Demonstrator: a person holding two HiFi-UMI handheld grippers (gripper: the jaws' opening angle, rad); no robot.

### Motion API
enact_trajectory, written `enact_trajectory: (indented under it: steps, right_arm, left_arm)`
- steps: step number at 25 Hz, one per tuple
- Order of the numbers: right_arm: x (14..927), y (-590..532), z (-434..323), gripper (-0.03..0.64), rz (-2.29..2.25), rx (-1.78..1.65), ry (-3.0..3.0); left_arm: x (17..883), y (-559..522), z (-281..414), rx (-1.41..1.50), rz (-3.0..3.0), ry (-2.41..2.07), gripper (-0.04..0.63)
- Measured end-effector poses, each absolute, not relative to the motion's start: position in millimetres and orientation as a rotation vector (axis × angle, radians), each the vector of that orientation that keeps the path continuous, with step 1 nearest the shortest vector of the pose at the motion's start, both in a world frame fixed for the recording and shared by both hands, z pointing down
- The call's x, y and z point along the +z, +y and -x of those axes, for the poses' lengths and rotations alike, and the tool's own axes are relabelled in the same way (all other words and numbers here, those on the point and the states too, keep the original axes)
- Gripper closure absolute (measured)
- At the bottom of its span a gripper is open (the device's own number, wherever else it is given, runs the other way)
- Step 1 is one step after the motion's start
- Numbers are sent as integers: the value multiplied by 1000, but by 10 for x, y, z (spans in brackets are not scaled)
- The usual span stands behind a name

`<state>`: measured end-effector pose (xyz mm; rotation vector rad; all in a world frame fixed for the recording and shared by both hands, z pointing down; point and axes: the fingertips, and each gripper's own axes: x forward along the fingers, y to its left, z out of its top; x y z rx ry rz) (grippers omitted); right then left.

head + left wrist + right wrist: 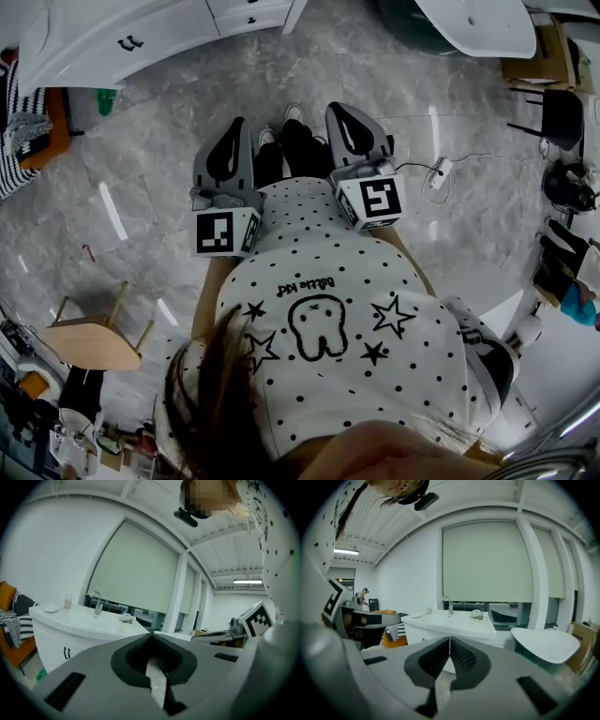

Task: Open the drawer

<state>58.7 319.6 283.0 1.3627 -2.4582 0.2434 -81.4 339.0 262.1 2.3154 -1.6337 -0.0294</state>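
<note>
Left tongs (232,141) and right tongs (349,131) are both shut, nothing in them. Drawer (248,17) sits at the vanity's (84,47) right end, well ahead and slightly left of me, so the left tongs look nearer.

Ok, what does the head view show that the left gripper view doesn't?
Only the head view: a wooden stool, a power strip with its cable on the floor, and the person's shoes.

Only the left gripper view: the faucet on the basin, the drawn window blind and a ceiling light.

Both: the white cabinet with dark handles, the orange seat with striped cloth beside it, and the left gripper and right gripper, both shut and empty.
</note>
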Motion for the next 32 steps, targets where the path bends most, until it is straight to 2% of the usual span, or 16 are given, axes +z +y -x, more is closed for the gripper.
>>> enact_trajectory:
  steps: [4, 13, 32]
  right_arm:
    - [2824, 2958, -717, 601, -1353, 255, -2458]
    - [2891, 2094, -1479, 601, -1344, 260, -2484]
    - [2749, 1926, -1442, 601, -1344, 190, -2549]
  left_arm:
    - [2645, 3182, 694, -13, -2298, -1643, 591]
    - [2713, 2340, -55, -1, -2286, -1670, 591]
    - [2600, 2272, 40, -67, -2273, -1738, 591]
